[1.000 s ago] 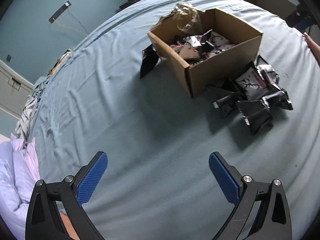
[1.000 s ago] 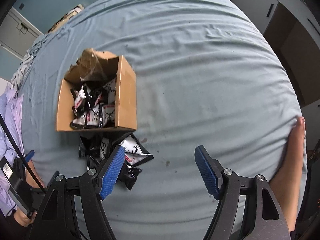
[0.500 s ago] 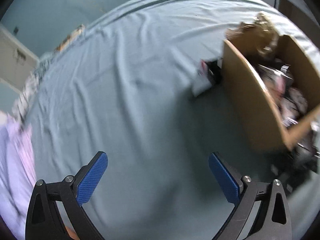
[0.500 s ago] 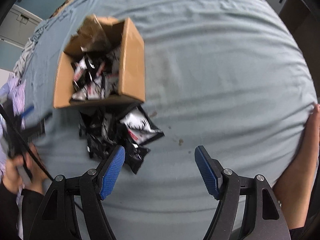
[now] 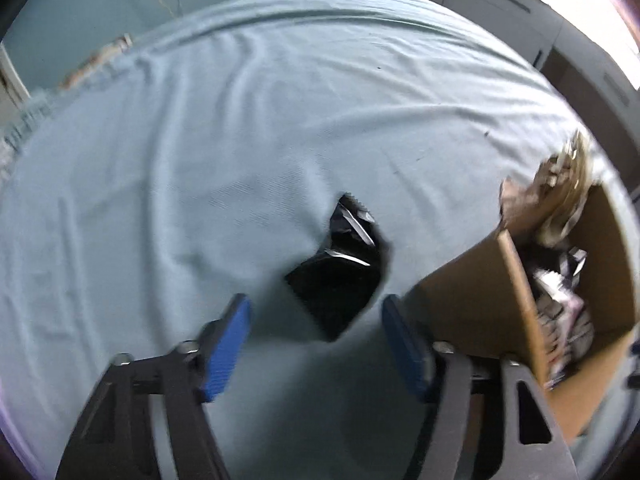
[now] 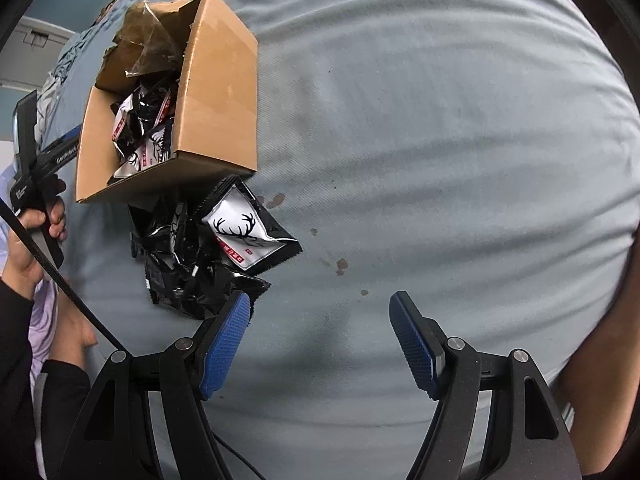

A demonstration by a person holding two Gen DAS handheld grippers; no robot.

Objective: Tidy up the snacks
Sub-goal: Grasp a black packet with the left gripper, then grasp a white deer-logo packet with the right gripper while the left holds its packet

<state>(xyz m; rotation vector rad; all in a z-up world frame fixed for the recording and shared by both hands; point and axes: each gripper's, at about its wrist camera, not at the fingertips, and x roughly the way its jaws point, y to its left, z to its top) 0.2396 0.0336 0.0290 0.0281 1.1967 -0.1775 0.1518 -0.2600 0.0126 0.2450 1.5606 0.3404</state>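
A lone black snack packet (image 5: pixel 340 276) is seen on the bed sheet (image 5: pixel 200 140) beside the cardboard box (image 5: pixel 472 304), straight ahead of the left gripper (image 5: pixel 316 344), jaws apart; the right gripper (image 6: pixel 320 340), also spread, is judged farther

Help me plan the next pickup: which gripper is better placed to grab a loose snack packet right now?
Probably left. The left gripper is open, with the black packet lying just ahead between its fingers, beside the box. The right gripper faces bare sheet, with the packet pile off to its left.
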